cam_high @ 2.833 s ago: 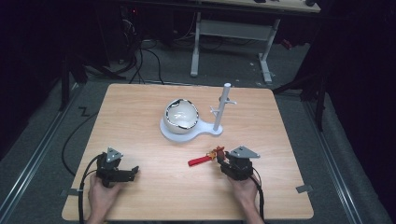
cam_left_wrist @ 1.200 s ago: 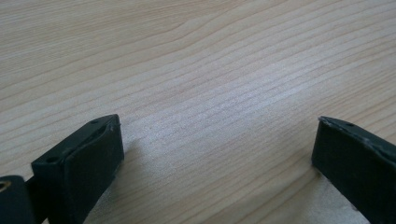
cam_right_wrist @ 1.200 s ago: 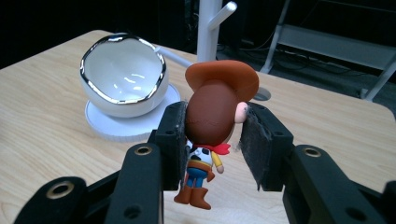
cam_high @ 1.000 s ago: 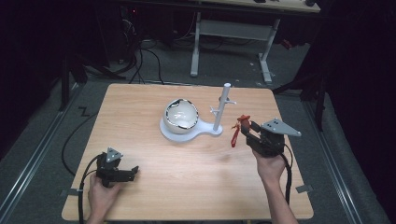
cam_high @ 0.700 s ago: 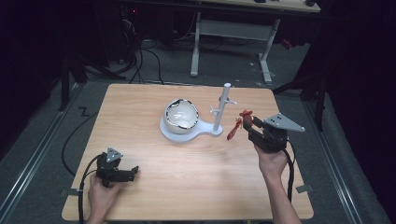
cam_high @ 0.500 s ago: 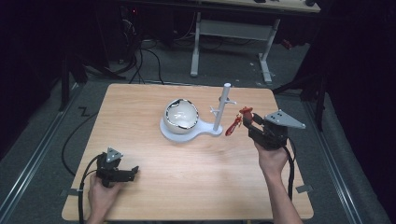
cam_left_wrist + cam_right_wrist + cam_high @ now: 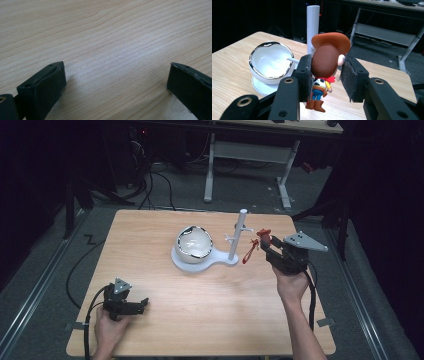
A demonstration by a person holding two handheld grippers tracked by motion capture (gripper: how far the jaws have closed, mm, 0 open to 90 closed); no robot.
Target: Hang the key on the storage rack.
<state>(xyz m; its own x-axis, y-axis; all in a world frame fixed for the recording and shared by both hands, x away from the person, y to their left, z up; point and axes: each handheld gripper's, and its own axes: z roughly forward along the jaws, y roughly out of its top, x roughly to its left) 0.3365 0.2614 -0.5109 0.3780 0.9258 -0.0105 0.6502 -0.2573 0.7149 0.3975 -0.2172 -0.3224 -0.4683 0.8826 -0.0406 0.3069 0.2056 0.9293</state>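
Note:
A small cowboy figurine (image 7: 324, 67) with a brown hat, red scarf and a red strap hangs in the air, my right gripper (image 7: 325, 75) shut on its head. In the high view the right gripper (image 7: 267, 247) holds the cowboy figurine (image 7: 262, 237) just right of a white stand (image 7: 237, 237) with side pegs. That white stand (image 7: 313, 25) shares a white base with a silver-rimmed white bowl (image 7: 195, 242), and the bowl (image 7: 272, 62) lies left of the figurine. My left gripper (image 7: 142, 304) rests open on the table at the front left, with bare wood between its fingers (image 7: 45, 87).
The wooden table (image 7: 150, 235) is bare around the bowl and stand. Beyond its far edge stands a white desk frame (image 7: 247, 155) on a grey floor, with cables at the left. Cables trail from both grippers off the front edge.
My right gripper has lifted the figurine from the table's front middle and carried it up and back to the right of the stand, then slightly closer to it. The left gripper has not moved.

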